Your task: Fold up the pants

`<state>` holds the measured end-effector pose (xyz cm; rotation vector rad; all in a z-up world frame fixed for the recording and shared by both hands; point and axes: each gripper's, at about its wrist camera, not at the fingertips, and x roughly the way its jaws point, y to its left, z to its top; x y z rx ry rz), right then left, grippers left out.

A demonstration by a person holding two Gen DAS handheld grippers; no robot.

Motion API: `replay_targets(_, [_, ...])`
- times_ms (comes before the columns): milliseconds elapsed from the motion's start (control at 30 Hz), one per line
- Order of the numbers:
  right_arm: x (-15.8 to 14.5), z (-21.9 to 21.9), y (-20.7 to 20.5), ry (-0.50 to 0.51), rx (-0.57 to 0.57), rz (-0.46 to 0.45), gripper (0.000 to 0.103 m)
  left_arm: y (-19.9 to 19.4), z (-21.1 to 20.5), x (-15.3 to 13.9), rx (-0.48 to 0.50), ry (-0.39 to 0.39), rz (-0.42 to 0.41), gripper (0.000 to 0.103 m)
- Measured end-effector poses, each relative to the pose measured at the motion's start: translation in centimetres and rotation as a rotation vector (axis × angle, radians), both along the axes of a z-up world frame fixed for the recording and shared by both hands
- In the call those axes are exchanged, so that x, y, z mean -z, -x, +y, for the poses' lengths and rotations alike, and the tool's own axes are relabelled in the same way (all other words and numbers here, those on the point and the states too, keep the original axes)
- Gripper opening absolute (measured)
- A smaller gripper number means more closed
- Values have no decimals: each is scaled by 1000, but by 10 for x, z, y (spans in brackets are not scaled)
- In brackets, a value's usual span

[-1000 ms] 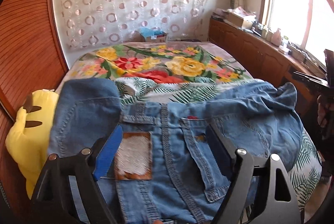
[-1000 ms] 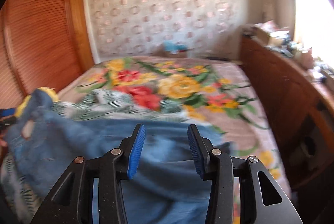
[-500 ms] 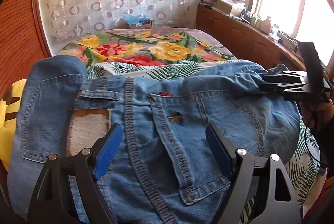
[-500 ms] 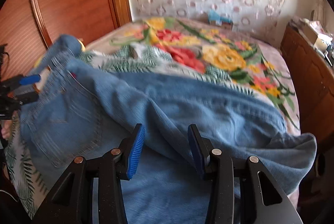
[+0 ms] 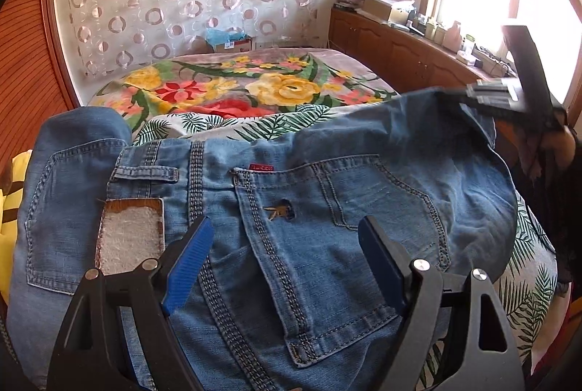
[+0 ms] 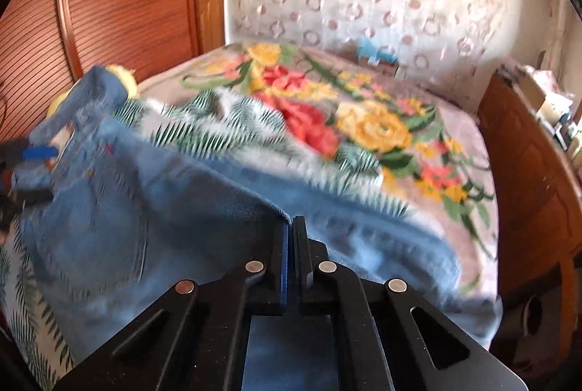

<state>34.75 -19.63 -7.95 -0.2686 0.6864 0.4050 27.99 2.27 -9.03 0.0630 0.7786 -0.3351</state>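
Blue jeans [image 5: 327, 209] lie across the near end of the bed, back pockets and a leather waist patch [image 5: 131, 234] facing up. My left gripper [image 5: 287, 256] is open just above the seat of the jeans, holding nothing. My right gripper [image 6: 291, 227] is shut on a fold of the jeans' leg [image 6: 225, 209] and lifts it off the bed. It also shows in the left wrist view [image 5: 502, 96] at the right, pinching the raised denim edge. The right wrist view is motion-blurred.
The bed has a floral blanket [image 5: 254, 85] and a palm-leaf sheet [image 5: 523, 285]. A yellow plush toy [image 5: 9, 187] lies at the left by the wooden louvred wall [image 5: 25, 63]. A wooden cabinet [image 5: 400, 59] with clutter runs along the right under the window.
My right gripper has closed on the jeans' leg and lifted the fabric. My left gripper stays open over the waist area, with the view shifted slightly.
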Motion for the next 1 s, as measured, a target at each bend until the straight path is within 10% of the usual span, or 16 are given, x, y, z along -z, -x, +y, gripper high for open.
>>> replay_targets(433, [26,9,-53,-67,50,121,9,-1,-5,2,11,5,9,82])
replay_targets(600, [15,-21,-33,-98,80,77,43,2,-17,0,38,14,8,82])
replay_targets(1000, [36,-93,48,-56,243,34,46,4,-53,13,108,7,37,82])
